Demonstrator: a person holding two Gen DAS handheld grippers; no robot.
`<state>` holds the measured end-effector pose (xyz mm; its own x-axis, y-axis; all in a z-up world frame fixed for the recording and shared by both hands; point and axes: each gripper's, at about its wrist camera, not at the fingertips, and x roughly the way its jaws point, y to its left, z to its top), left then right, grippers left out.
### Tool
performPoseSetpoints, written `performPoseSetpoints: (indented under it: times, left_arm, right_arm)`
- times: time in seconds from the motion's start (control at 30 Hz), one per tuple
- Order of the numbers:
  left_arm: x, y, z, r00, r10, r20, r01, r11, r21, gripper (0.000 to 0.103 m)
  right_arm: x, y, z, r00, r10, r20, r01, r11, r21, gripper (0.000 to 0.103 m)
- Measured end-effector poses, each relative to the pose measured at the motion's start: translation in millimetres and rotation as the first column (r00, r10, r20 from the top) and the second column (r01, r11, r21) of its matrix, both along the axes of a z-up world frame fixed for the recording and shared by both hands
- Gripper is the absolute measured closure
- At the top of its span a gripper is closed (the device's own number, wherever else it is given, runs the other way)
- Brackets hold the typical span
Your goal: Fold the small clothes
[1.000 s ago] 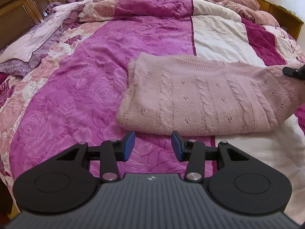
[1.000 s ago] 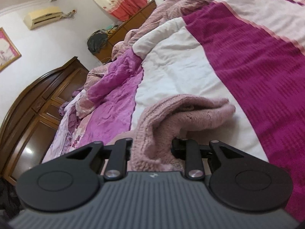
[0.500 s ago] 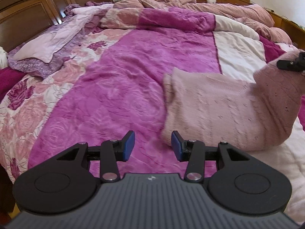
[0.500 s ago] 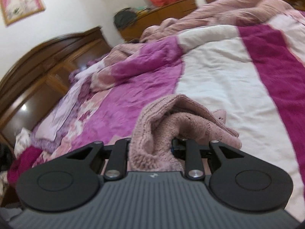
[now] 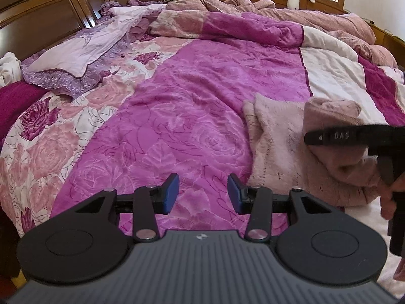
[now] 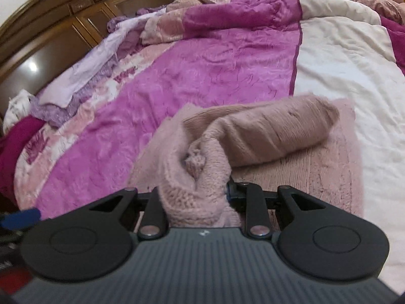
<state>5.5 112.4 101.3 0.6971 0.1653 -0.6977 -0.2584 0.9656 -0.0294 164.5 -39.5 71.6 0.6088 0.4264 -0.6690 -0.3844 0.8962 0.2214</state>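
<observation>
While the right gripper clamps a bunched sweater edge, the rest lies folded ahead. Left gripper jaws half open, empty, sweater to their right

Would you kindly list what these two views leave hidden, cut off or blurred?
- Right claw pads, right wrist view: buried in the bunched pink sweater they clamp.
- Sweater's underside fold, both views: covered by its own top layer.
- Sweater's right end, left wrist view: blocked by the right claw's body and cut by the frame edge.
- Sweater's knit pattern, right wrist view: motion blurred.
- Left claw: open, empty.
</observation>
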Motion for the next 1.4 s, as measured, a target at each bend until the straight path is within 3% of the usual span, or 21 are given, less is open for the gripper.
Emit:
performPoseSetpoints:
  times: [0.2,0.33,0.47,0.53,0.7,0.93,1.17,1.3,1.4]
  left_arm:
    - [2,12,11,1.0,0.005,0.026,-0.006,1.0,0.03,0.053]
    - [6,16,21,0.999,-0.001,0.051,-0.001,0.999,0.048,0.053]
    - [8,14,27,0.998,-0.013,0.067,0.009,0.999,0.051,0.053]
    - [10,11,27,0.998,-0.019,0.067,0.015,0.999,0.051,0.053]
    - [16,5,27,0.997,-0.036,0.075,0.032,0.998,0.046,0.053]
    - [32,-8,34,0.993,-0.083,0.088,0.082,0.997,0.011,0.053]
    - [56,-45,41,0.976,-0.193,0.096,0.192,0.981,0.021,0.053]
    - [77,-71,37,0.952,-0.29,0.097,0.288,0.957,0.028,0.053]
    - [98,-90,25,0.934,-0.35,0.071,0.345,0.936,0.075,0.053]
  right_arm:
    - [-6,17,20,0.999,0.023,0.038,-0.02,0.998,-0.065,0.076]
    - [-7,33,11,1.0,0.02,0.016,-0.018,0.997,-0.071,0.076]
    - [-16,51,6,0.997,0.054,0.046,-0.049,0.993,-0.106,0.076]
    - [-18,56,0,0.997,0.056,0.05,-0.049,0.99,-0.132,0.07]
    - [-33,42,7,0.996,0.081,0.042,-0.08,0.996,-0.025,0.053]
    - [-65,-4,35,0.992,0.11,0.057,-0.116,0.986,0.117,0.052]
    - [-71,-57,47,0.992,-0.036,0.119,0.021,0.992,0.125,0.051]
    - [-59,-86,33,0.986,-0.151,0.068,0.14,0.979,0.147,0.051]
    - [-53,-98,21,0.979,-0.199,0.03,0.192,0.968,0.163,0.05]
